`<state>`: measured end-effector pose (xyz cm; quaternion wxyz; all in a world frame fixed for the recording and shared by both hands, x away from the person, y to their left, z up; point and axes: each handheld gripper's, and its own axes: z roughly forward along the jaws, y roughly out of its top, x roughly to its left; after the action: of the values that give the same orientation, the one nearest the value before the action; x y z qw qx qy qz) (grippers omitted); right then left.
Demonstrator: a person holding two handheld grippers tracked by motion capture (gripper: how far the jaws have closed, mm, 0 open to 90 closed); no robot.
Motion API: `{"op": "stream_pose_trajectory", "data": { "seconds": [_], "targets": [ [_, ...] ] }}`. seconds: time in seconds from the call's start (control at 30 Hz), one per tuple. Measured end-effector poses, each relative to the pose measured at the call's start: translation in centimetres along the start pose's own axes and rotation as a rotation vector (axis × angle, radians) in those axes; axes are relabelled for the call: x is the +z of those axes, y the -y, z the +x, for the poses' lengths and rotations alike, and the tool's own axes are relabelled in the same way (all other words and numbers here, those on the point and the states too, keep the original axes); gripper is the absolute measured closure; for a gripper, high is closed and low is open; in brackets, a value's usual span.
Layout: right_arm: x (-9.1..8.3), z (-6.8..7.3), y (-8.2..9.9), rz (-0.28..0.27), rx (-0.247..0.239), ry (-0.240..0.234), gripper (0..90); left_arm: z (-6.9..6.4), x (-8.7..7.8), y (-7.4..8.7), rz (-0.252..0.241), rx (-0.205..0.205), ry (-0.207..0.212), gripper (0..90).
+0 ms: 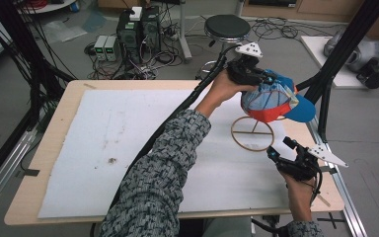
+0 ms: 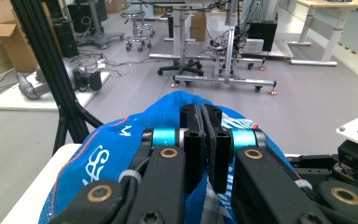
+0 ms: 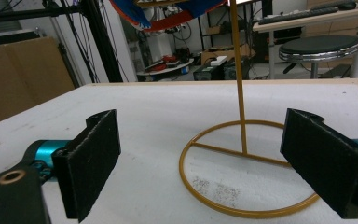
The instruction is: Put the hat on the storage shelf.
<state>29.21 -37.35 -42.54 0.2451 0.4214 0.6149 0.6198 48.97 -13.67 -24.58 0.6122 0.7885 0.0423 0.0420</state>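
Fabric is what I am dealing with here: a soft blue baseball cap (image 1: pixel 271 98) with an orange-red underside and a stiff blue brim, sitting at the top of a thin gold wire stand (image 1: pixel 252 132) on the white-covered tabletop (image 1: pixel 128 143), toward its far right side. I am judging the cap to be light and floppy in the crown, so it will likely crumple and sag wherever it is pinched, while the brim should keep its shape. The stand looks slender and light as well, so tugging the cap sideways could tip it. Pinching a fold of cloth high on the crown seems the sensible place to take hold.

I am keeping the left hand-held gripper (image 1: pixel 262 79) on the crown of the cap. In the left gripper view its jaws are pressed together, clamping a fold of the blue fabric (image 2: pixel 121 154) between them.

I am holding the right hand-held gripper (image 1: pixel 281 150) low over the tabletop, just in front of the stand's ring base. In the right gripper view its jaws are spread wide with nothing between them, framing the gold ring (image 3: pixel 242 205) and upright rod beyond without touching either.
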Motion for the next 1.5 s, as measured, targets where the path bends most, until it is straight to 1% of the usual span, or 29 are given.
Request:
{"op": "stream_pose_trajectory", "data": {
  "seconds": [0.17, 0.33, 0.57, 0.6, 0.7, 0.77, 0.83, 0.87, 0.97, 1.0, 1.07, 1.1, 1.27, 1.33, 1.43, 1.5],
  "targets": [
    [0.0, 0.0, 0.0, 0.003, -0.002, 0.0, 11.0, 0.0, 0.2, 0.1, 0.001, 0.002, 0.007, 86.9],
    [0.0, 0.0, 0.0, 0.002, -0.005, 0.003, 11.0, 0.0, 0.4, 0.3, -0.004, -0.008, 0.015, 86.0],
    [0.0, 0.0, 0.0, 0.002, -0.003, 0.003, 11.0, 0.1, 0.4, 0.3, -0.006, -0.003, 0.026, 83.9],
    [0.0, -0.1, 0.0, 0.004, -0.004, 0.004, 11.0, 0.0, 0.4, 0.3, -0.007, 0.0, 0.03, 81.9],
    [0.0, 0.0, 0.0, 0.005, -0.003, 0.002, 11.0, 0.0, 0.4, 0.3, -0.005, 0.003, 0.035, 80.5],
    [0.0, 0.0, 0.0, 0.006, -0.002, 0.002, 11.1, 0.0, 0.4, 0.3, -0.009, 0.005, 0.049, 74.9],
    [0.0, 0.0, 0.0, 0.004, -0.003, 0.001, 11.0, 0.0, 0.4, 0.3, -0.011, 0.004, 0.052, 71.8],
    [0.0, 0.0, 0.0, 0.004, -0.003, 0.001, 11.0, 0.0, 0.4, 0.3, -0.015, 0.002, 0.054, 71.8],
    [0.0, 0.0, 0.0, 0.004, -0.003, 0.001, 11.0, 0.0, 0.4, 0.2, -0.015, -0.002, 0.052, 63.8],
    [0.0, 0.0, 0.0, 0.004, -0.003, 0.001, 11.0, 0.0, 0.3, 0.2, -0.013, -0.001, 0.049, 63.8],
    [0.1, 0.0, 0.0, 0.004, -0.001, 0.001, 11.0, 0.0, 0.3, 0.2, 0.008, 0.001, 0.04, 61.2],
    [0.1, 0.0, 0.0, 0.004, 0.0, 0.0, 11.0, 0.1, 0.3, 0.3, 0.023, -0.001, 0.043, 59.2],
    [0.1, 0.0, 0.0, 0.004, 0.002, 0.002, 11.0, 0.1, 0.1, 0.3, 0.023, -0.009, 0.052, 55.2],
    [0.1, 0.0, 0.0, 0.0, -0.001, -0.004, 11.1, 0.0, -0.2, 0.1, 0.017, -0.002, 0.053, 54.1],
    [0.1, 0.1, 0.0, 0.001, -0.005, -0.002, 11.1, -0.1, -0.9, -0.4, 0.009, 0.004, 0.042, 52.1],
    [0.0, 0.1, 0.0, 0.005, 0.0, -0.005, 11.0, -0.2, -1.6, -0.5, -0.002, 0.015, 0.025, 52.1]
  ]
}}
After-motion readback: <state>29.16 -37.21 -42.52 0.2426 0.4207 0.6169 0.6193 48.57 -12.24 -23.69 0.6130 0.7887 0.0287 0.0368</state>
